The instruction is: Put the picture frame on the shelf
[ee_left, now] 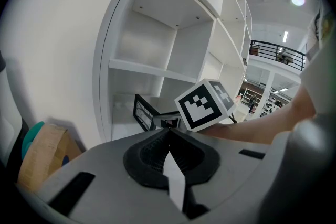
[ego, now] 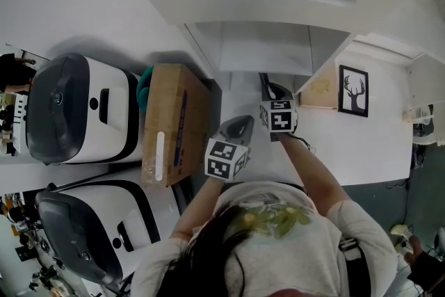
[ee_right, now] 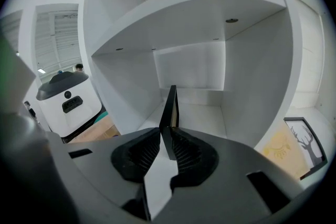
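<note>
Clamping the thin black rectangular picture frame [ee_right: 172, 106] edge-on between its pads, the right gripper [ee_right: 167, 136] holds it upright inside a lower compartment of the white shelf [ee_right: 191, 73]. The left gripper [ee_left: 169, 134] sits behind, clenched on nothing.

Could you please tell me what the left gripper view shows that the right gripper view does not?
Only the left gripper view shows the marker cube and the person's forearm. Only the right gripper view shows the deer picture and the right gripper shut on the picture frame, seen edge-on. Both show the white shelf, the cardboard box and that picture frame.
</note>
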{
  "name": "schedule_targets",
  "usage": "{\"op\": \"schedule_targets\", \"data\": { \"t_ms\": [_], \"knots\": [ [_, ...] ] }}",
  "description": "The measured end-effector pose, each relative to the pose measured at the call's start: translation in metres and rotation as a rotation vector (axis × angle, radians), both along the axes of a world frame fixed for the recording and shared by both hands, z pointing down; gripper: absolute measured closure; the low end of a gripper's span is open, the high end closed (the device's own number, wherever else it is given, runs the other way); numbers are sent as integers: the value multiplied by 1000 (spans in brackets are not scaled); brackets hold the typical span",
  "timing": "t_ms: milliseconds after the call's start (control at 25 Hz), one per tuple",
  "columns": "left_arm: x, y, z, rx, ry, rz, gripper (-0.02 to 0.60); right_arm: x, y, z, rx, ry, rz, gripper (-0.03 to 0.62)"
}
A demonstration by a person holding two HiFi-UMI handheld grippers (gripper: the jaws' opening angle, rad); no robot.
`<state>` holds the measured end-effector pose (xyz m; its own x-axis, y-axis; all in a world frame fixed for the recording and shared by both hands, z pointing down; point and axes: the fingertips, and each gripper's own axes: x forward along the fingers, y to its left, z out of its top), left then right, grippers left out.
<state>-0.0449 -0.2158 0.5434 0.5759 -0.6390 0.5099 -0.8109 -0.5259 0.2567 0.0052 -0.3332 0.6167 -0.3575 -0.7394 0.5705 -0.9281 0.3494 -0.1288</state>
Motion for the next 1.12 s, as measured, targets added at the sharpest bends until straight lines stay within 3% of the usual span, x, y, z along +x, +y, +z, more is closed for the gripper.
{"op": "schedule_targets", "data": {
  "t_ms": [360, 480, 760, 1120],
  "knots": [
    [0, -1, -4, 7, 0, -1, 552, 6, 22, -13, -32, -108, 19, 510],
    [0, 0, -5, 12, -2, -1, 552, 2, 39, -27, -35, -174, -12, 546],
    [3, 5, -12, 27, 1, -2, 552, -5, 77, -70, -22, -338, -76, 562],
    [8, 21, -31, 77, 17, -27, 552, -4, 117, -87, -3, -334, -125, 562]
  ]
}}
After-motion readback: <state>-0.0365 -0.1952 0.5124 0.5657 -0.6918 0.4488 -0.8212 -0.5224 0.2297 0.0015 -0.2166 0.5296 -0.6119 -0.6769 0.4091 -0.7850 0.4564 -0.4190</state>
